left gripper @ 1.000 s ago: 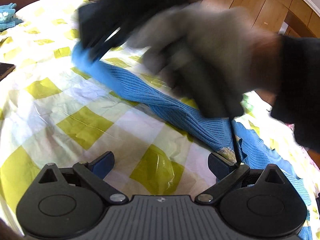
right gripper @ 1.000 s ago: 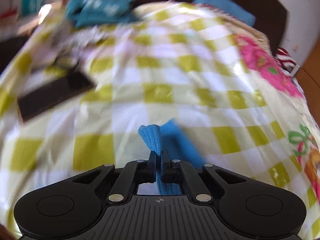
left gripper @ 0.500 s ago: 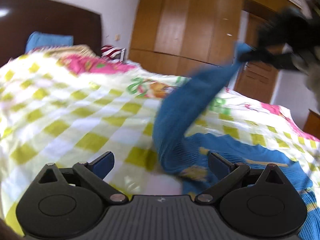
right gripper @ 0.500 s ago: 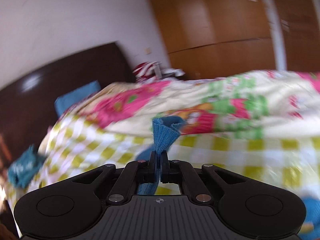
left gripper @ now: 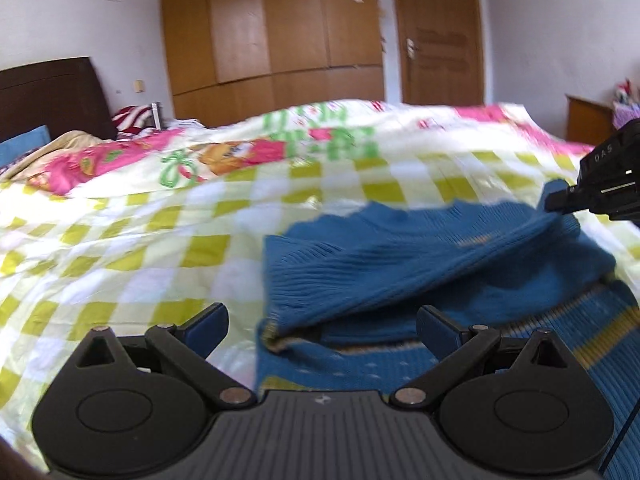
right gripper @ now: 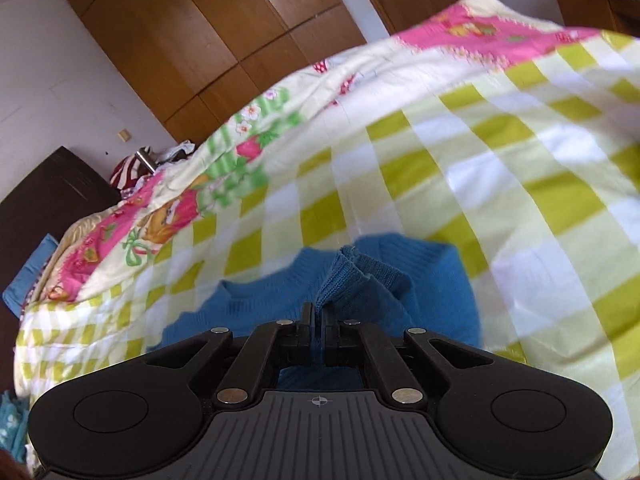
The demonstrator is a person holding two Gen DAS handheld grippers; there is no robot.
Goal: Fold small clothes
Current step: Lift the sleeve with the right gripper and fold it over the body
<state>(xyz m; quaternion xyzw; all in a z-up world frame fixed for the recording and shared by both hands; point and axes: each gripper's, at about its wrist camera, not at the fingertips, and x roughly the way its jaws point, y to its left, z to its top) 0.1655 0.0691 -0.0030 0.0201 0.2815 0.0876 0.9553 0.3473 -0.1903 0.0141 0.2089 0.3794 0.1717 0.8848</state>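
The only legible writing is the white lettering "DAS" on the black casing of the right gripper [left gripper: 560, 202], which enters the left wrist view from the right edge. That gripper's fingers are pressed nearly together on a pinched fold of a small blue ribbed-knit sweater [right gripper: 360, 276], the fold standing up in a ridge just ahead of the fingertips. The sweater lies on a glossy quilt checked in yellow-green, pale cream and white squares [left gripper: 140, 248], with a border printed in pink, green and orange cartoon figures toward the far side. The knit shows fine vertical ribs, and the part of it nearest the left camera has thin yellow stripes and small light flecks. The left gripper [left gripper: 320, 320], black with blue-padded fingers, is spread wide and grips nothing; its fingers stand over the near edge of the sweater. Behind the bed are smooth orange-brown wooden wardrobe doors [left gripper: 272, 28] and a dark brown headboard [left gripper: 48, 92].
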